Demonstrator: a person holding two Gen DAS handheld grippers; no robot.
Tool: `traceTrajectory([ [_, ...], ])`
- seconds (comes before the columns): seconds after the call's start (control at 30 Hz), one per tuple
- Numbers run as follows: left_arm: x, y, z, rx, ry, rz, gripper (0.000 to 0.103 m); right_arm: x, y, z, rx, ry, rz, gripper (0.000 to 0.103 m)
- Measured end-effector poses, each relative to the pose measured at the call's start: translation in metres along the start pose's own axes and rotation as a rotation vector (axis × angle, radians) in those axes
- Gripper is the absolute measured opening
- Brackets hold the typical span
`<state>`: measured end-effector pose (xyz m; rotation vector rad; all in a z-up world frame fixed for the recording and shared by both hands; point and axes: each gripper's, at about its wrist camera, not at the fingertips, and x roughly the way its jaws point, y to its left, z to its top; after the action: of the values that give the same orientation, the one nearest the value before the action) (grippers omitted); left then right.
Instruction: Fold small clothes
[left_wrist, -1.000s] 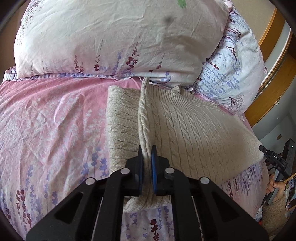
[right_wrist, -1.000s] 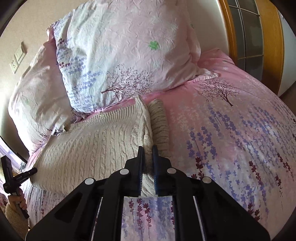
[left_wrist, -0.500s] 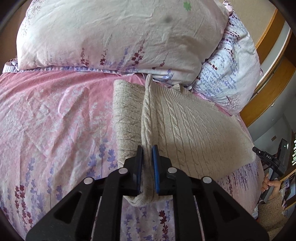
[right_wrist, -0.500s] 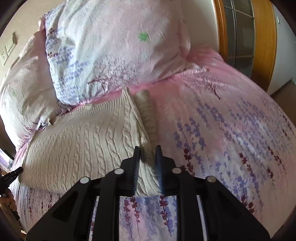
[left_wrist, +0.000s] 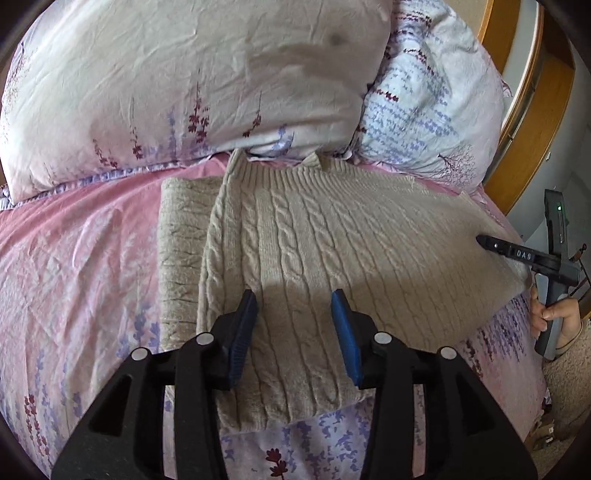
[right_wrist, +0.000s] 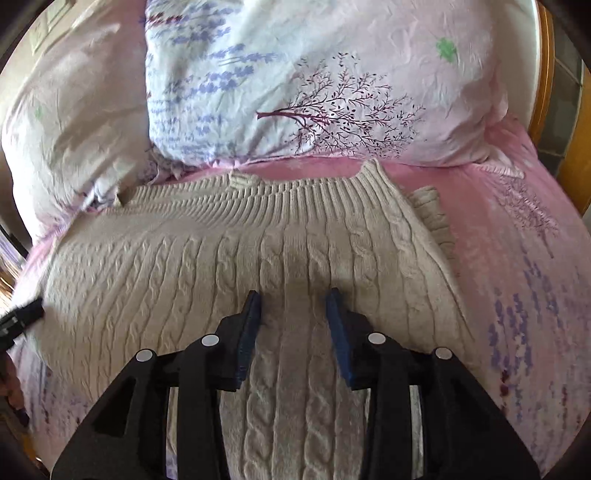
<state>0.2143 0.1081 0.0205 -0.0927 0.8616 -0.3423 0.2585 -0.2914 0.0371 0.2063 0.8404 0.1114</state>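
Note:
A beige cable-knit sweater (left_wrist: 332, 240) lies flat on the pink floral bedspread (left_wrist: 74, 258), folded over so a lower layer shows along its left side (left_wrist: 177, 240). My left gripper (left_wrist: 294, 299) is open and empty, its blue pads just above the sweater's near edge. In the right wrist view the sweater (right_wrist: 221, 251) fills the middle, ribbed hem toward the pillows. My right gripper (right_wrist: 293, 295) is open and empty over the knit. The other gripper's tip shows at the right edge of the left wrist view (left_wrist: 517, 254) and at the left edge of the right wrist view (right_wrist: 22, 317).
Two floral pillows (left_wrist: 184, 81) (left_wrist: 424, 103) lean at the head of the bed behind the sweater; one also shows in the right wrist view (right_wrist: 332, 81). A wooden bed frame (left_wrist: 532, 122) runs along the right. The bedspread (right_wrist: 517, 258) extends to the sides.
Both grippers were shut on folded edges of the sweater; both have opened and let go. The fold now lies flat on the sweater. The right gripper has moved to the left over the knit.

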Motion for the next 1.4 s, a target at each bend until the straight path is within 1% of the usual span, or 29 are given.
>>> traceTrajectory([
  [0.03, -0.001, 0.001, -0.001, -0.004, -0.007, -0.005, 0.043, 0.001, -0.005, 0.005, 0.035, 0.013, 0.023, 0.039],
  [0.1, -0.006, 0.005, 0.001, -0.033, -0.014, -0.022, 0.043, -0.005, -0.007, 0.007, 0.074, 0.016, 0.042, 0.039],
  [0.17, -0.018, 0.016, 0.002, -0.084, -0.047, -0.06, 0.044, -0.016, -0.002, 0.003, 0.051, -0.016, 0.032, 0.039],
  [0.2, -0.024, 0.023, 0.003, -0.116, -0.066, -0.071, 0.047, -0.02, 0.002, -0.001, 0.035, -0.025, 0.025, 0.039],
  [0.27, -0.032, 0.04, 0.006, -0.189, -0.087, -0.09, 0.052, -0.026, 0.009, -0.006, 0.016, -0.03, 0.038, 0.039],
  [0.4, -0.034, 0.074, 0.01, -0.337, -0.066, -0.103, 0.054, -0.027, 0.029, -0.007, -0.031, -0.035, 0.044, 0.041],
  [0.5, -0.028, 0.089, 0.011, -0.393, -0.041, -0.111, 0.054, -0.022, 0.044, -0.007, -0.09, -0.027, 0.007, 0.047],
  [0.63, -0.012, 0.097, 0.011, -0.441, 0.014, -0.127, 0.054, -0.011, 0.048, -0.01, -0.101, 0.012, -0.009, 0.048],
  [0.73, 0.001, 0.102, 0.011, -0.492, 0.04, -0.177, 0.054, -0.012, 0.049, -0.01, -0.112, 0.005, -0.018, 0.05],
  [0.8, 0.005, 0.104, 0.013, -0.512, 0.028, -0.204, 0.058, -0.011, 0.051, -0.009, -0.122, 0.008, -0.021, 0.051],
  [0.87, 0.01, 0.103, 0.017, -0.528, 0.031, -0.225, 0.058, -0.011, 0.051, -0.009, -0.126, 0.009, -0.021, 0.052],
  [0.97, 0.017, 0.104, 0.019, -0.577, 0.027, -0.279, 0.059, -0.011, 0.051, -0.009, -0.124, 0.005, -0.016, 0.052],
  [1.1, 0.026, 0.101, 0.023, -0.616, 0.035, -0.305, 0.053, -0.011, 0.053, -0.009, -0.131, 0.002, -0.016, 0.054],
  [1.4, 0.038, 0.088, 0.028, -0.623, 0.055, -0.315, 0.045, -0.009, 0.056, -0.01, -0.152, 0.001, -0.031, 0.055],
])
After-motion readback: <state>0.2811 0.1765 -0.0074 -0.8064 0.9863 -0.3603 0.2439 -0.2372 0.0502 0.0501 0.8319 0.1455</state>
